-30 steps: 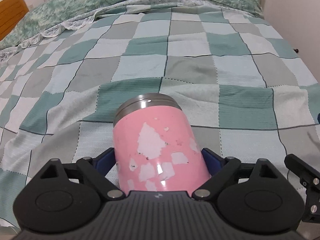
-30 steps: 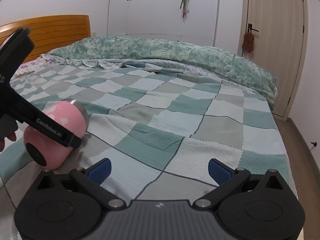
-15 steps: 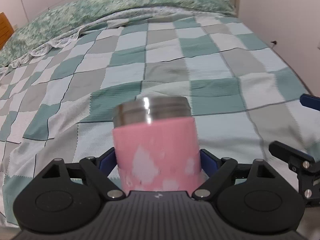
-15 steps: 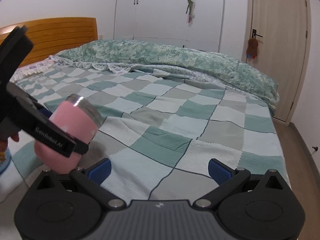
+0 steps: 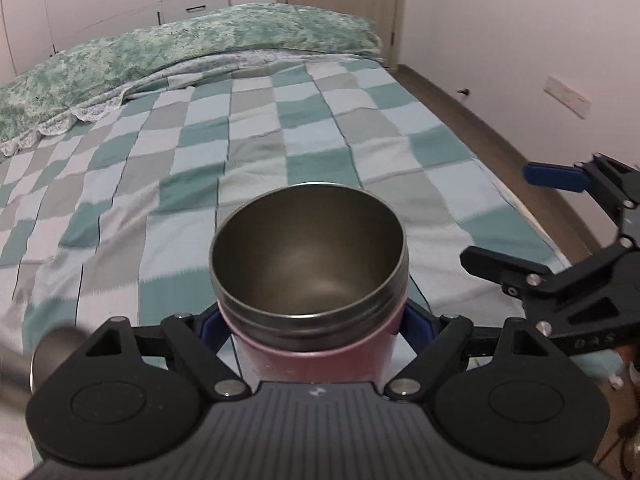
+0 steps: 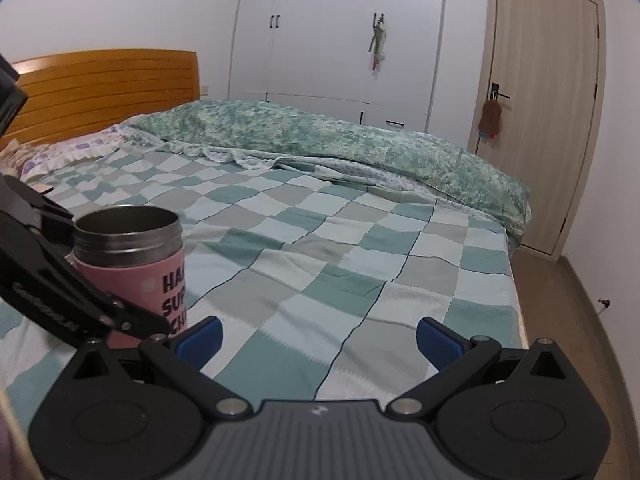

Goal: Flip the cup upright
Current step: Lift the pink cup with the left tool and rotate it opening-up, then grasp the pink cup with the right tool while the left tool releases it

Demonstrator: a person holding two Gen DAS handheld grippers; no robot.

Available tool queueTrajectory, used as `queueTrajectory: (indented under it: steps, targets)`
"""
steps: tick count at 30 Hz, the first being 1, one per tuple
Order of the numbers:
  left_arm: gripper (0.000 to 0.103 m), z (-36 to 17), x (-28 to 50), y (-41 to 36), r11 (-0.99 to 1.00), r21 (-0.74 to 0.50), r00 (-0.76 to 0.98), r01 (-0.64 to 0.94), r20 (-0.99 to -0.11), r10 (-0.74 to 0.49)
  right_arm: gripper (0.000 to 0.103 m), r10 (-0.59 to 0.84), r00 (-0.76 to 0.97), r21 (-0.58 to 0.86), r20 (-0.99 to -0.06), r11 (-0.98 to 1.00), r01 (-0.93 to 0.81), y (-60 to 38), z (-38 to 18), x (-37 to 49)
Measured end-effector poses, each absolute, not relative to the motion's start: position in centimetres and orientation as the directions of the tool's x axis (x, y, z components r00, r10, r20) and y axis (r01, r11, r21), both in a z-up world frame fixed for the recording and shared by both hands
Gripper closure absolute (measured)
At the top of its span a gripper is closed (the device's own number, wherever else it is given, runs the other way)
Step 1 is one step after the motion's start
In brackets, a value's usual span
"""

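Observation:
The pink cup [image 5: 308, 350] with a steel rim and steel inside is upright, its open mouth facing up. My left gripper [image 5: 316, 326] is shut on the cup's pink body, blue pads on both sides. In the right wrist view the cup [image 6: 132, 252] stands at the left, held by the left gripper above the checked bedspread [image 6: 320, 264]; whether its base touches the bed is hidden. My right gripper [image 6: 318, 338] is open and empty, to the right of the cup. It also shows in the left wrist view [image 5: 560, 216].
A green floral duvet [image 6: 340, 140] lies folded across the far side of the bed. A wooden headboard [image 6: 104, 84] stands at the left. The bed's right edge drops to a wooden floor [image 5: 472, 116]. A door [image 6: 540, 120] and white wardrobes [image 6: 340, 28] are behind.
The left gripper has lifted and turned the cup from lying tilted on the bed to upright, mouth up. The right gripper has stayed open and risen slightly.

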State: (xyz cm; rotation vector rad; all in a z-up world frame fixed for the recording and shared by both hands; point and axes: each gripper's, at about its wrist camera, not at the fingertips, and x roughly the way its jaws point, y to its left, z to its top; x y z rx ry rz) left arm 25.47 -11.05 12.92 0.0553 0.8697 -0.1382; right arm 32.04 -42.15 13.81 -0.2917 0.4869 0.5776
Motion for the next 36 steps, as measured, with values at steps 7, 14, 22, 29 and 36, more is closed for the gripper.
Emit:
queueTrajectory:
  steps: [7, 14, 22, 29, 36]
  targets:
    - [0.017, 11.3, 19.8, -10.1, 0.982, -0.077, 0.516, 0.173, -0.842, -0.157, 0.000, 0.441, 0.694, -0.131, -0.569, 0.784, -0.606, -42.8, 12.9, 25.6]
    - [0.017, 7.3, 19.2, -10.3, 0.978, -0.110, 0.440, 0.177, -0.880, -0.179, 0.000, 0.431, 0.657, -0.084, -0.619, 0.795, -0.601, -44.2, 10.2, 23.8]
    - [0.016, 6.0, 21.3, -10.3, 0.974, -0.138, 0.511, 0.179, -0.833, -0.211, 0.000, 0.419, 0.646, -0.038, -0.638, 0.821, -0.570, -45.3, 8.5, 24.6]
    - [0.000, 8.4, 19.0, -8.8, 0.973, -0.087, 0.639, 0.212, -0.741, -0.206, 0.000, 0.438, 0.649, -0.009, -0.622, 0.824, -0.566, -44.5, 9.2, 24.0]
    - [0.000, 9.9, 15.7, -3.8, 0.982, -0.078, 0.735, 0.170, -0.654, -0.179, 0.000, 0.486, 0.623, 0.076, -0.613, 0.821, -0.566, -41.5, 11.2, 23.0]
